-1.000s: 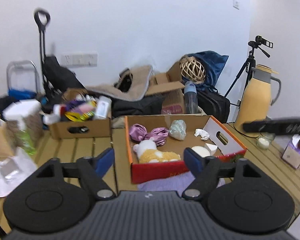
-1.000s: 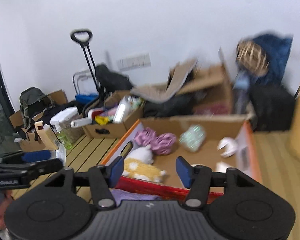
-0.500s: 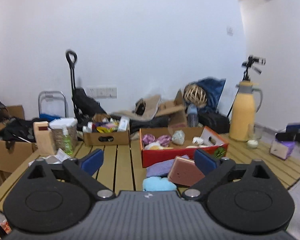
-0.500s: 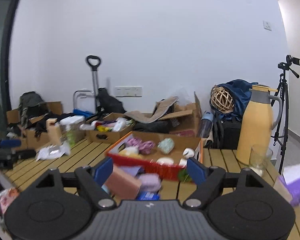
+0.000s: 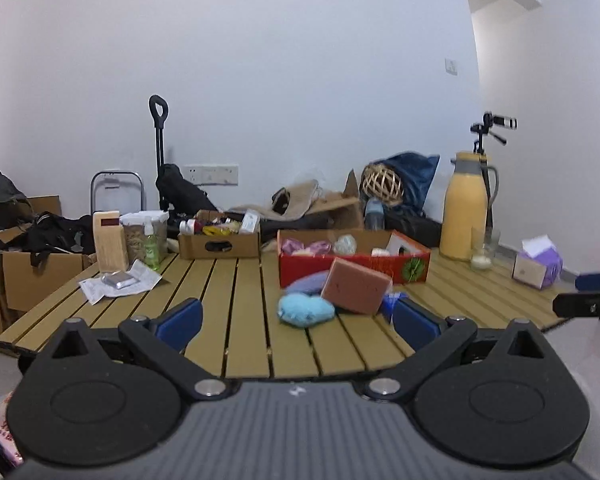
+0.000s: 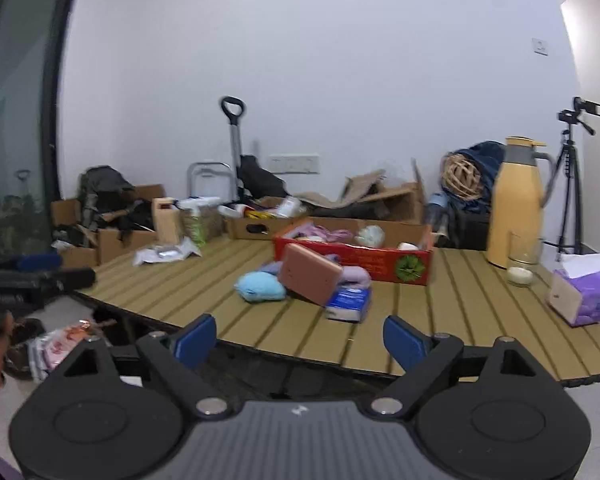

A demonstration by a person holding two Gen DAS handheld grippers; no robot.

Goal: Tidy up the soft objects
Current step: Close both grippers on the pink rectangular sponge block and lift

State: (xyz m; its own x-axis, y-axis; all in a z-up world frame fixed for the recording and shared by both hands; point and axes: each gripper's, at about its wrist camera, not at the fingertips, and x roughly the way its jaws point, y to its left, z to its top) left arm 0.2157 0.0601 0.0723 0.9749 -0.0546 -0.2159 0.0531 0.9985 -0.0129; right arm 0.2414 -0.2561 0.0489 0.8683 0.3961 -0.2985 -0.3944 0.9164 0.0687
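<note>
Wooden slats in a yellowish tan make up the low bench [image 5: 236, 300], which stands before a plain white wall [image 5: 280, 80] in a cluttered room. Near its middle sits a red cardboard box [image 6: 380, 266] holding small soft items, and just in front of it lies a loose heap: a fluffy light-blue plush [image 5: 305, 309], a pink rectangular sponge block [image 5: 356, 286] tilted against a lilac cloth [image 6: 354, 274], and a blue packet [image 6: 348, 300]. A yellow thermos jug [image 6: 514, 216] stands at the bench's right end, near a purple tissue pack [image 6: 586, 294]. Cardboard boxes and bags crowd the floor behind. The left claw [image 5: 298, 320] and right claw [image 6: 300, 338] both hang spread apart, empty, short of the bench edge.
</note>
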